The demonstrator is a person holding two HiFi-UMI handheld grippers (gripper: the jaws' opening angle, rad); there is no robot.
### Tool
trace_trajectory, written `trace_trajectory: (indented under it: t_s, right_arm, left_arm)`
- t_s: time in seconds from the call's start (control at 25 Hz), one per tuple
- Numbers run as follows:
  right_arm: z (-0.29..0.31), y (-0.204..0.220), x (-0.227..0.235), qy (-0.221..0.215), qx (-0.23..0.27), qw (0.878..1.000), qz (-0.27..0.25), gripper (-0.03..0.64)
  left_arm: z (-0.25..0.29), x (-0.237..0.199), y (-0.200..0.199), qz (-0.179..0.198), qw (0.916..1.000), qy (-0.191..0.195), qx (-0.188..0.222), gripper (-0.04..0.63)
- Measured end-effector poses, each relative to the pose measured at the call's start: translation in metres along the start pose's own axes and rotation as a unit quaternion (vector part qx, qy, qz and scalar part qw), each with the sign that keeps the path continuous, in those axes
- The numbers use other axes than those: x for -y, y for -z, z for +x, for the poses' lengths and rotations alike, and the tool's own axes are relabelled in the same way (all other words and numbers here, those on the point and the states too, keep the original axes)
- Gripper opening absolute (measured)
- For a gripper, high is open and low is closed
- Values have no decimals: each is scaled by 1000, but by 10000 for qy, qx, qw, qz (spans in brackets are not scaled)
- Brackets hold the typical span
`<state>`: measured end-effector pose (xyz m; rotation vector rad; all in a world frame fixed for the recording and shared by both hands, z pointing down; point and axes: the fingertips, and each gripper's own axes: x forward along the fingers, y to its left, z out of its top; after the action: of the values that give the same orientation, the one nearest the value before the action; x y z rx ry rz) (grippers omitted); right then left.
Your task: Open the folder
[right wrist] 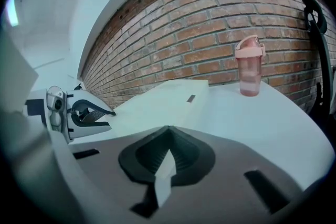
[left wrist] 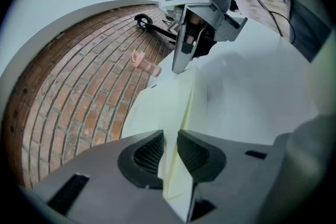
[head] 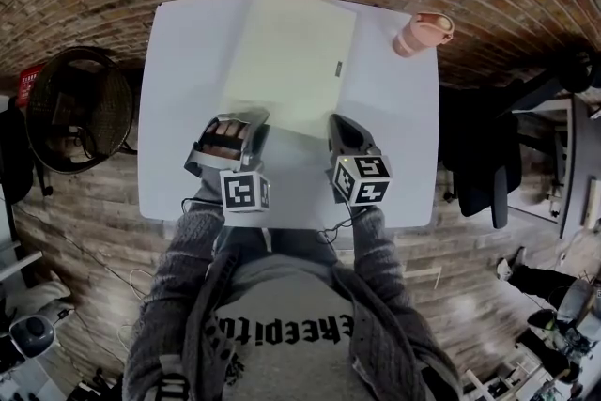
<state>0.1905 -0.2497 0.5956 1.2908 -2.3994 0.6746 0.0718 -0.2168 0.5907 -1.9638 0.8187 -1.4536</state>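
The pale yellow-green card folder lies flat in the upper middle of the head view. It sits on the white worktop with its near edge towards me and a small dark tab by its right edge. From above it looks closed, and I can't tell which side carries the spine. My left tool is at the folder's near left corner. In the left gripper view that tool is clamped on the folder's edge, with a yellower layer showing along the sheet it grips. My right tool is at the near right corner. Its own view shows it pinched together on a thin pale sliver, which I take to be the folder's edge, though I can't say which leaf. To do this step well, I judge that one tool must hold only the top cover while the other pins the lower leaf. I would lift slowly and watch whether the layers part. If the whole folder rises, I've caught both leaves and should re-grip shallower. Then I would swing the cover in an arc about its fold instead of dragging it. A pink plastic bottle stands at the upper right, well apart from the folder, but an opening cover could sweep towards it.
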Motion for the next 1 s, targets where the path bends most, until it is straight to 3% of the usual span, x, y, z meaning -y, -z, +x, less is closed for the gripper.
trace_trajectory:
  t_s: [0.32,0.52,0.76,0.92,1.0]
  right_arm:
    - [1,0,1,50,9,10000,79,3]
    - [0,1,2,122,-21,9999,93,3]
    - [-1,2,3,261,-35,9996,91,3]
    - [-1,2,3,351,-44,9993,105,3]
    - [-1,2,3,411,-56,9991,112,3]
  left_arm:
    - [-3,-10,-1,-908,9952,-123,329,51]
    - [-15,-35,-1,-1687,9831,-388,592,30]
    - [-34,-62,11,-2781,9545,-616,888,26]
    - [-46,-77,27,-3676,9214,-703,1044,26]
    - [-51,-84,38,-4133,9006,-754,1117,26]
